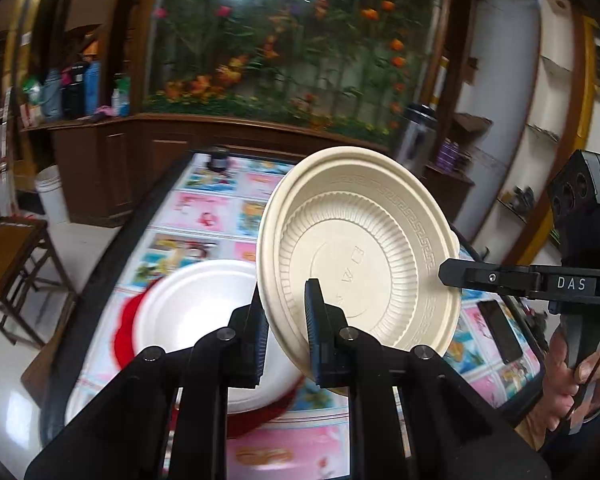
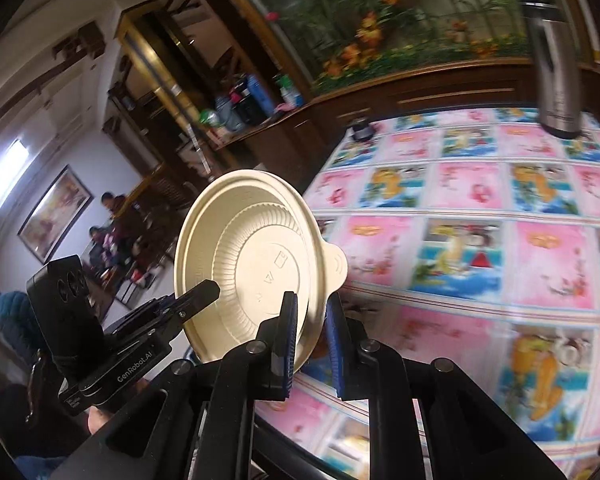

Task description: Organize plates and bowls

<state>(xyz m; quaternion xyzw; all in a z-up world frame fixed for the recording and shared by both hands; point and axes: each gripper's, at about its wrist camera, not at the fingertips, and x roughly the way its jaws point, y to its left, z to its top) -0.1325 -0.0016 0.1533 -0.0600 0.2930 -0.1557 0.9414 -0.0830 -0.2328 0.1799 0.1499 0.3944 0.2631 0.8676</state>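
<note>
Beige bowl (image 1: pixel 360 256) in both grippers; white plate (image 1: pixel 204 320) only left-view.

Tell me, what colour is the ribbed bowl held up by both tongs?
Cream-beige bowl; it shows best in the left wrist view.

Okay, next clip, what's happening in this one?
A person with a handheld gripper in each hand is holding one beige bowl up in the air, tilted on edge. The left gripper and the right gripper each pinch its rim at different spots. Below, on the table with the colourful picture cloth, a white plate rests on a red plate. A steel flask stands at the far end.
</note>
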